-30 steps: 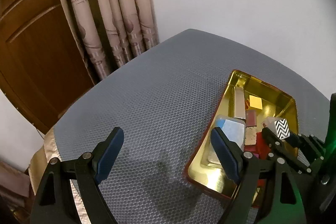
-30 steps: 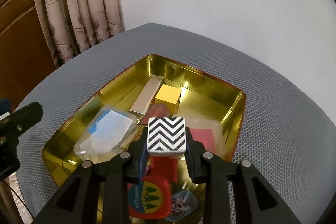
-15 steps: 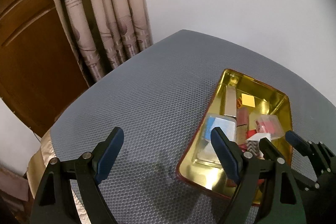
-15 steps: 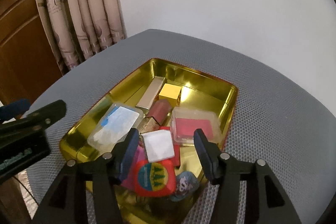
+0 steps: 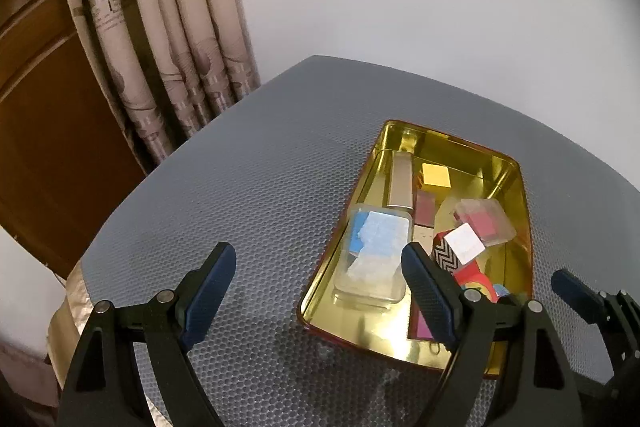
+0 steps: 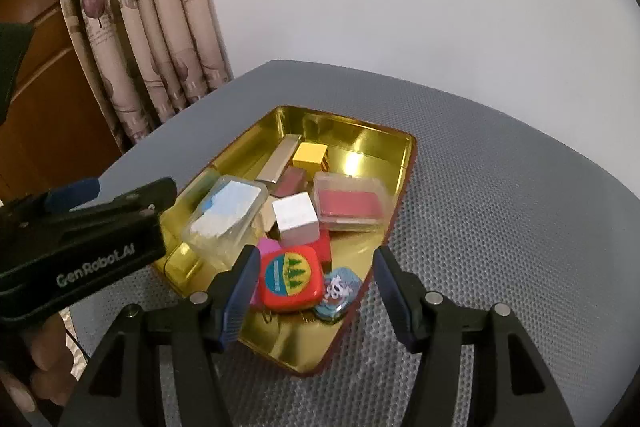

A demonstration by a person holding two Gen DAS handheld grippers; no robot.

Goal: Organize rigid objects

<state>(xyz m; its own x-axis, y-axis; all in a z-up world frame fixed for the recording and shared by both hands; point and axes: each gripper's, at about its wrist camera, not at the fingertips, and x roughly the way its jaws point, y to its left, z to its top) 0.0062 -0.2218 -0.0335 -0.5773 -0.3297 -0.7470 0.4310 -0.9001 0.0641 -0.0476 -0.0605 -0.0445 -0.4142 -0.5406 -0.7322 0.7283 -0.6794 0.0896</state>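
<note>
Right gripper (image 6: 314, 281) jaws opening, nothing between; white zigzag-sided cube (image 6: 296, 217) just ahead in gold metal tray (image 6: 362, 139). Left gripper (image 5: 320, 287) spread, empty.

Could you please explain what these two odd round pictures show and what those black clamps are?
Each clamp is a hand-held gripper with a fisheye camera looking along its fingers. One picture comes from the left gripper, the other from the right gripper. On the grey table stands a gold tin filled with small things: a cube with a zigzag side, two clear boxes, a yellow block and a red tape measure. Neither gripper holds anything: the left is open, and the right's jaws are opening above the tin.
</note>
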